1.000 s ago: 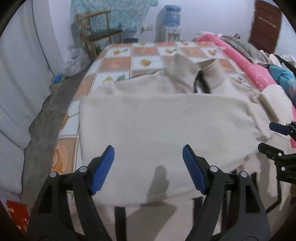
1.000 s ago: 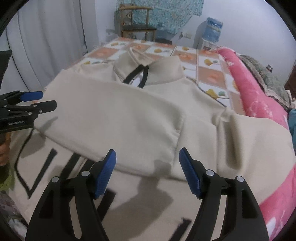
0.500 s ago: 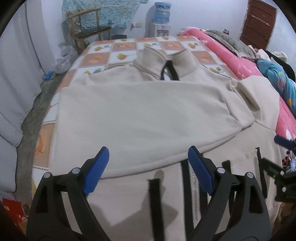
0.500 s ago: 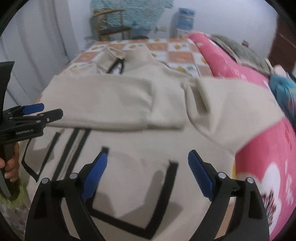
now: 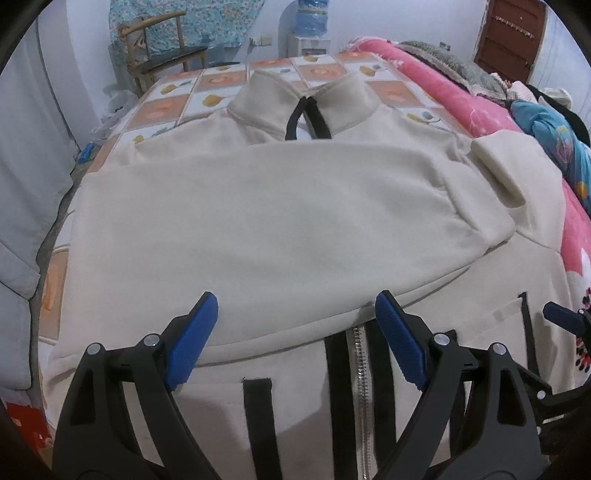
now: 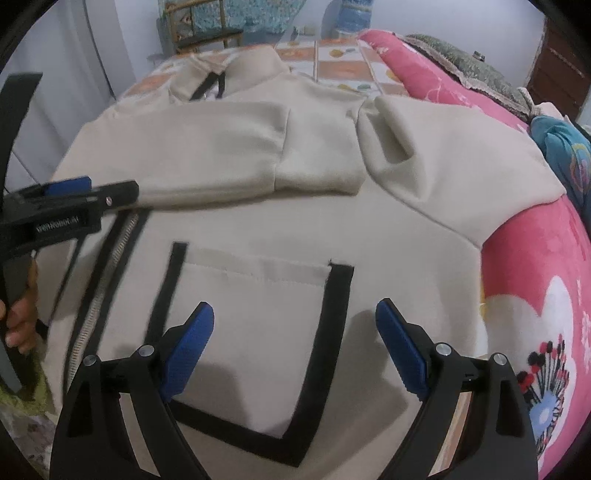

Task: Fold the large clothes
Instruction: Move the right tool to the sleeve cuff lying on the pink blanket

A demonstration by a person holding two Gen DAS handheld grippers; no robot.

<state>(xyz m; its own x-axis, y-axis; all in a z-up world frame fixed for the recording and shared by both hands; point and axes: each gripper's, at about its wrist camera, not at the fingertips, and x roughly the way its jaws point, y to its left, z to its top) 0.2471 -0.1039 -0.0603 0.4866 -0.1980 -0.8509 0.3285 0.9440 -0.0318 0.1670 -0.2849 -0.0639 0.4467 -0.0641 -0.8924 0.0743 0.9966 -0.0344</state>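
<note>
A large cream zip-up jacket [image 5: 280, 221] with black trim lies front-up on the bed, collar at the far end. One sleeve [image 5: 258, 236] is folded across the chest; it also shows in the right wrist view [image 6: 207, 162]. The other sleeve [image 6: 443, 162] lies out to the right over the pink blanket. My left gripper [image 5: 295, 339] is open and empty, hovering over the sleeve's near edge above the zipper [image 5: 360, 384]. My right gripper [image 6: 293, 350] is open and empty over the black-edged pocket [image 6: 258, 314].
The bed has an orange-and-white checked cover [image 5: 221, 79]. A pink flowered blanket [image 6: 535, 280] runs along the right side, with piled clothes [image 5: 546, 122] beyond. A wooden chair [image 5: 162, 55] and a water dispenser [image 5: 312, 22] stand at the far wall. A white curtain [image 5: 26, 155] hangs left.
Both grippers have pulled back toward the jacket's lower part and stayed open. The right gripper has swung right, from over the folded sleeve to over the pocket.
</note>
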